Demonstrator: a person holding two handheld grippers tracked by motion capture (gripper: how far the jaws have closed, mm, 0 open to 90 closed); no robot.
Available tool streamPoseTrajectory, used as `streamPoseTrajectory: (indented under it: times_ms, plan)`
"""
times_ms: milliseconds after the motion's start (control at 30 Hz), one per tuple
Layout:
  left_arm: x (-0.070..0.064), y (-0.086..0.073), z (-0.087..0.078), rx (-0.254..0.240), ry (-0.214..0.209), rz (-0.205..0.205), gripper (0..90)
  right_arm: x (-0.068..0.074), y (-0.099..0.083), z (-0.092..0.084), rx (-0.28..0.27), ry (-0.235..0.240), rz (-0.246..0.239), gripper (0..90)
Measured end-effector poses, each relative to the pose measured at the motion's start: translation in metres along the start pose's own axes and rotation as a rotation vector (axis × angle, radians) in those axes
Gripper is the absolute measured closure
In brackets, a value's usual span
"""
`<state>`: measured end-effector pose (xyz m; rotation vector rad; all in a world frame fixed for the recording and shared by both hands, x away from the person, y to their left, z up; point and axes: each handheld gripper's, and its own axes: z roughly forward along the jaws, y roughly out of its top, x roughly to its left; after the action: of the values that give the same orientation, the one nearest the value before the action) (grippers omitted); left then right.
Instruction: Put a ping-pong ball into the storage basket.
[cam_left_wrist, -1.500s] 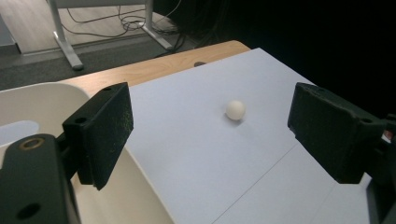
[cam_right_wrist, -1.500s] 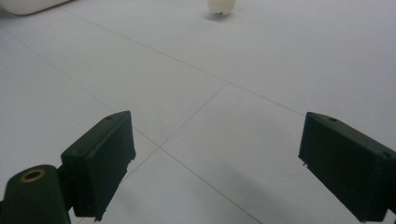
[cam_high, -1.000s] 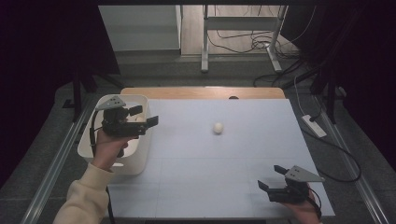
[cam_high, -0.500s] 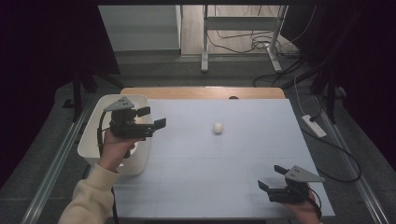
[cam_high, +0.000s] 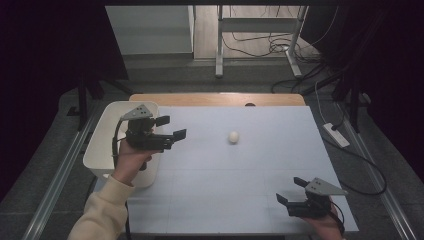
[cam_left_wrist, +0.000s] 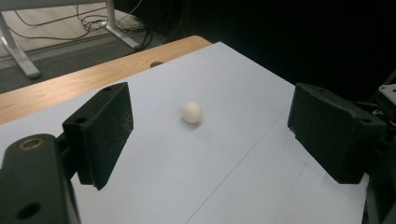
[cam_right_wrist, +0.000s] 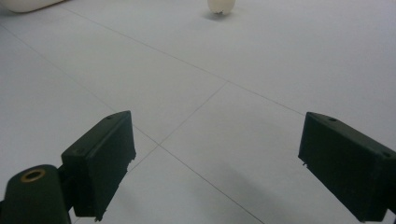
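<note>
Your left gripper (cam_high: 171, 128) hovers by the white bin (cam_high: 102, 150), jaws wide apart and empty, aimed at the little ball (cam_high: 233, 136) mid-table. Nudge it and it may roll. Your right gripper (cam_high: 291, 191) rests, jaws apart.

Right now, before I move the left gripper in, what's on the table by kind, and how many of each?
White ball: 1, lying loose mid-table
White bin: 1, at the table's left edge
Grippers: 2, the left gripper and the right gripper, both open and empty
Total: 4
</note>
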<state>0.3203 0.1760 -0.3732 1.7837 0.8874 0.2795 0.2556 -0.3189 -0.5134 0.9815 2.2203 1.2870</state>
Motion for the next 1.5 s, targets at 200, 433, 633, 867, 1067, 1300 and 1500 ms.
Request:
streamPoseTrajectory:
  times_ms: [200, 433, 633, 867, 1067, 1300, 1500]
  plan:
    - [-0.004, 0.001, 0.006, 0.008, -0.014, 0.007, 15.1, 0.0, 0.0, 0.0, 0.0, 0.0, 0.0, 10.8]
    - [-0.01, 0.002, 0.014, 0.02, -0.03, 0.013, 15.1, 0.0, 0.0, 0.0, 0.0, -0.001, 0.0, 10.8]
    - [-0.013, 0.003, 0.018, 0.026, -0.038, 0.019, 15.1, 0.0, 0.0, 0.0, 0.0, 0.0, 0.0, 10.8]
    - [-0.016, 0.003, 0.025, 0.032, -0.051, 0.023, 15.0, 0.0, 0.0, 0.0, 0.0, 0.0, 0.001, 10.8]
    - [-0.017, 0.004, 0.03, 0.035, -0.064, 0.02, 15.0, -0.001, 0.002, 0.001, -0.004, 0.001, 0.005, 10.8]
    - [-0.018, 0.004, 0.038, 0.044, -0.077, 0.018, 15.0, -0.001, 0.002, 0.001, -0.008, -0.004, 0.009, 10.8]
    - [-0.019, 0.005, 0.044, 0.051, -0.09, 0.019, 15.1, -0.002, 0.003, 0.002, -0.013, -0.003, 0.013, 10.8]
